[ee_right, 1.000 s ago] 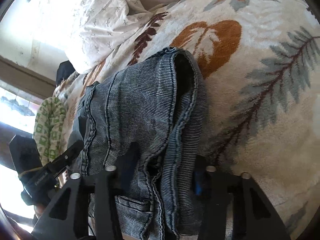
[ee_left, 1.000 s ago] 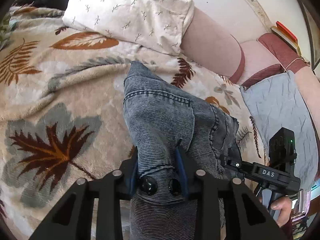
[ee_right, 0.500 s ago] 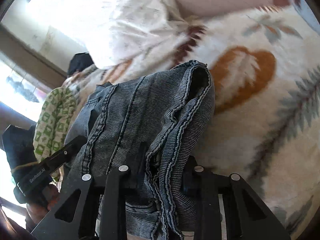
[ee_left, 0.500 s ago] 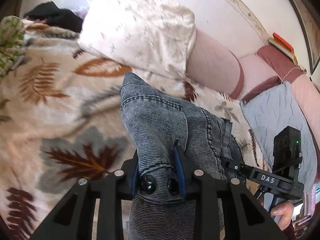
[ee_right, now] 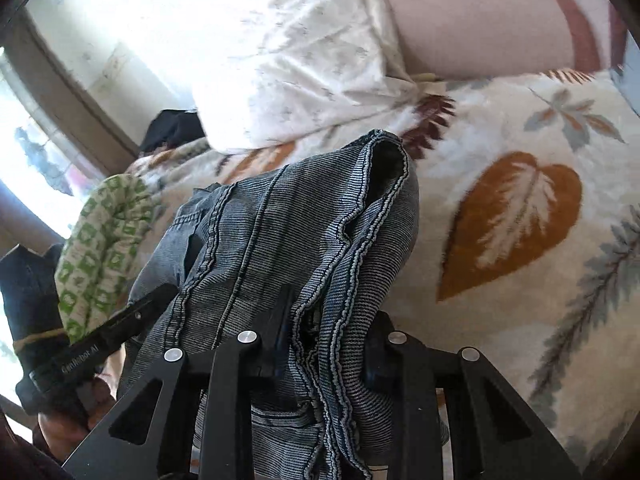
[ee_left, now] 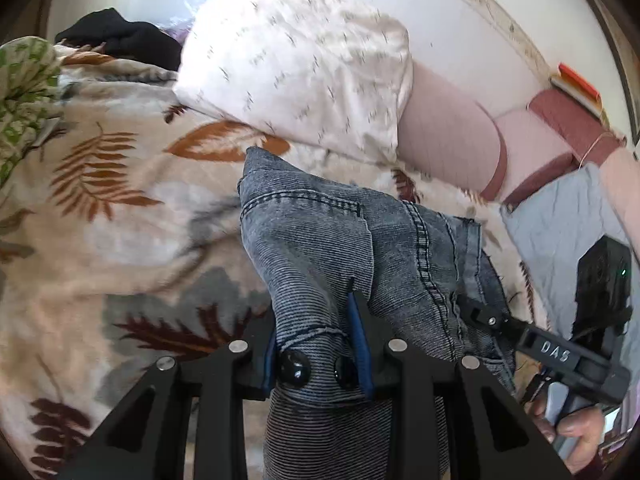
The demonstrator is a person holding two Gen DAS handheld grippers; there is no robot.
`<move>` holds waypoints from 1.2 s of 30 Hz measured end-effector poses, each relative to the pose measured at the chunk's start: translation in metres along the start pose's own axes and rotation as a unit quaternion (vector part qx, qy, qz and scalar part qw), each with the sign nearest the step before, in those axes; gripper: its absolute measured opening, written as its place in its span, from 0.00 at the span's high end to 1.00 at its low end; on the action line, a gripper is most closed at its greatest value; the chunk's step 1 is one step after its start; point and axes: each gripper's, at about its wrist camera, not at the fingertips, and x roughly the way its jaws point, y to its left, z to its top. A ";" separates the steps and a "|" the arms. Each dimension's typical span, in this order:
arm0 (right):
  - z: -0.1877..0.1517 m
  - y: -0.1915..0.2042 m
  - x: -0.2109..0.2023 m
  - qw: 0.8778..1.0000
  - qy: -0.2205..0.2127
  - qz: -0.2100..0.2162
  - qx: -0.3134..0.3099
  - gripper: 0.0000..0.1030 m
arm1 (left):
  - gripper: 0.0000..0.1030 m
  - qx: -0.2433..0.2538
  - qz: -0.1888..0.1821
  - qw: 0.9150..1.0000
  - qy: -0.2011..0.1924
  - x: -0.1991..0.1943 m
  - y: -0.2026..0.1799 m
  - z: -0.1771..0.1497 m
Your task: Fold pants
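Note:
The grey-blue denim pants (ee_left: 320, 248) hang bunched between my two grippers above a leaf-patterned blanket (ee_left: 120, 208). My left gripper (ee_left: 316, 336) is shut on a fold of the denim by two black buttons. My right gripper (ee_right: 328, 344) is shut on several stacked seam edges of the pants (ee_right: 304, 232). Each gripper shows in the other's view: the right one in the left wrist view (ee_left: 560, 352), the left one in the right wrist view (ee_right: 88, 356).
A white patterned pillow (ee_left: 304, 60) and a pink bolster (ee_left: 444, 140) lie at the far side of the bed. A green-and-white cloth (ee_right: 100, 248) and dark clothing (ee_left: 120, 36) lie at the left. A grey sheet (ee_left: 568, 220) lies right.
Both grippers have lifted with the pants still gripped. The views tilt up, so more pillow, wall and window show and the blanket lies farther below.

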 end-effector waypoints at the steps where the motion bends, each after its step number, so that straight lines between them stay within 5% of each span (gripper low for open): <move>1: 0.000 -0.007 0.002 1.000 0.003 -0.007 0.008 0.75 | 0.68 0.006 0.003 1.000 0.006 0.008 -0.004 -0.002; 7: -0.008 -0.035 0.023 0.997 0.037 -0.052 0.035 0.74 | 0.64 0.071 0.060 0.996 0.006 0.025 -0.026 -0.010; 14: -0.013 -0.045 0.029 0.995 0.046 -0.070 0.048 0.51 | 0.46 0.142 0.141 0.979 -0.020 0.014 -0.043 -0.013; 25: -0.014 -0.027 0.006 0.993 0.027 -0.114 0.004 0.41 | 0.25 0.204 0.172 0.958 -0.103 -0.053 -0.076 -0.012; 36: -0.017 -0.014 -0.042 0.991 -0.040 -0.127 -0.017 0.38 | 0.20 0.205 0.178 0.954 -0.126 -0.102 -0.088 -0.025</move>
